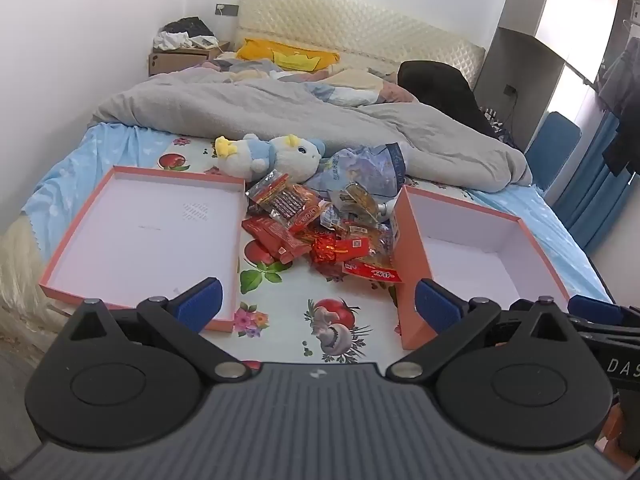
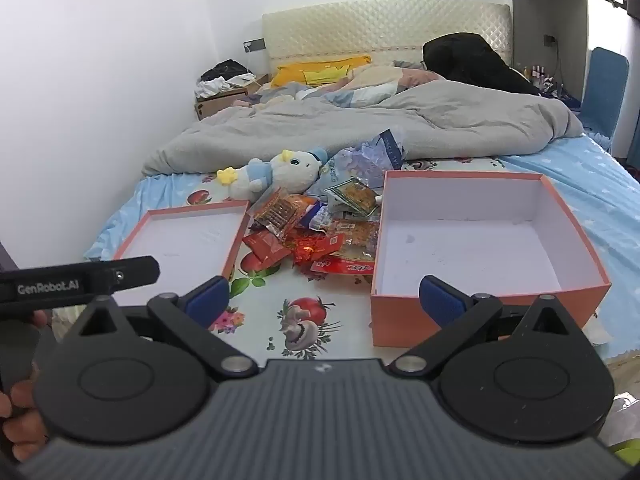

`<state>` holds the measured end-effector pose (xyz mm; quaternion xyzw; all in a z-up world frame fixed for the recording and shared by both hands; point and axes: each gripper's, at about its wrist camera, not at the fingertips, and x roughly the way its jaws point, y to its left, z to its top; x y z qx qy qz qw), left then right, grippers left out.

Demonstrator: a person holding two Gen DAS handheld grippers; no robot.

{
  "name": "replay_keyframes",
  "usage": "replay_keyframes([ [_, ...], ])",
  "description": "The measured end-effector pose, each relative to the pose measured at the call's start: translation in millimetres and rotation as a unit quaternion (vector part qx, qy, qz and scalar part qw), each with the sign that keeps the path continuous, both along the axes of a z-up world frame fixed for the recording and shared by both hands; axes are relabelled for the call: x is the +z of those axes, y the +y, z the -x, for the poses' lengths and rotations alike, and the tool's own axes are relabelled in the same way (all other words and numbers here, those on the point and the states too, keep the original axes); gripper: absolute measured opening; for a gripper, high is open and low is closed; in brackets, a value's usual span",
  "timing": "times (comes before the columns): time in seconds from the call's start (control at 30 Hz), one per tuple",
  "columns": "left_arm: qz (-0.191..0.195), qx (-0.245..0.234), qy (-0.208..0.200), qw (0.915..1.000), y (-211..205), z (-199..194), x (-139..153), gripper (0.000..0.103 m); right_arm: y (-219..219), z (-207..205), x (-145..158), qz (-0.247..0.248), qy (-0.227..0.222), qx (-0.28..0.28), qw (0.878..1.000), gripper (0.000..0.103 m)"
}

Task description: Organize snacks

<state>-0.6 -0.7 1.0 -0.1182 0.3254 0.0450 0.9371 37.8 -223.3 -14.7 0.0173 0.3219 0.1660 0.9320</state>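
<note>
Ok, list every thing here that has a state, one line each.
left gripper: open, holding nothing
right gripper: open, holding nothing
deep orange box: open, empty, upright on the bed
shallow orange lid: lying inside up, empty
snack packets: heaped loose between lid and box, unsorted
plush toy: lying on its side behind the heap
grey duvet: rumpled

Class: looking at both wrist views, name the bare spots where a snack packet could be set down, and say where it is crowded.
Free: the floor of the deep orange box; the floor of the shallow orange lid; the flowered sheet between them, in front of the snack pile. Crowded: the pile itself, hemmed by both boxes and the plush toy behind.
</note>
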Motion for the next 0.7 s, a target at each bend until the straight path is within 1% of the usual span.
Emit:
replay_keyframes([
  [0.03,-0.001,0.000,0.000,1.0000,-0.3,-0.1,0.5,0.103,-1.3,1.7,0.0,-0.009,-0.016,-0.003,1.000,0.103],
  [0.1,0.004,0.000,-0.007,1.0000,1.1,2.7,2.5,0.103,-3.1,3.0,-0.2,-0.011,-0.009,-0.004,1.000,0.103],
  [0.13,0.006,0.001,-0.007,1.0000,4.6,2.4,8.1,0.103,-4.2,3.8,0.5,-0.013,-0.008,-0.003,1.000,0.103],
  [0.27,0.007,0.002,-0.011,0.9999,3.0,8.8,19.9,0.103,-0.4,7.7,3.6,-0.010,-0.016,-0.003,1.000,0.103],
  [0.3,0.007,0.001,-0.012,0.9999,2.2,9.7,19.0,0.103,-3.7,12.3,7.5,-0.011,-0.020,-0.003,1.000,0.103],
  [0.37,0.005,-0.003,-0.012,0.9999,0.7,11.6,12.3,0.103,-5.6,12.5,2.8,-0.010,-0.024,-0.003,1.000,0.103],
  [0.5,0.005,-0.010,-0.010,0.9999,-3.0,10.9,10.6,0.103,-1.7,10.6,5.0,0.003,-0.023,-0.005,1.000,0.103],
  [0.63,0.004,-0.010,-0.011,0.9999,-3.7,10.6,9.3,0.103,-3.3,11.7,2.5,0.004,-0.025,-0.008,1.000,0.103],
  [0.7,0.003,-0.007,-0.004,1.0000,-3.8,8.7,3.8,0.103,-4.4,14.8,-0.8,0.006,-0.023,-0.008,1.000,0.103],
])
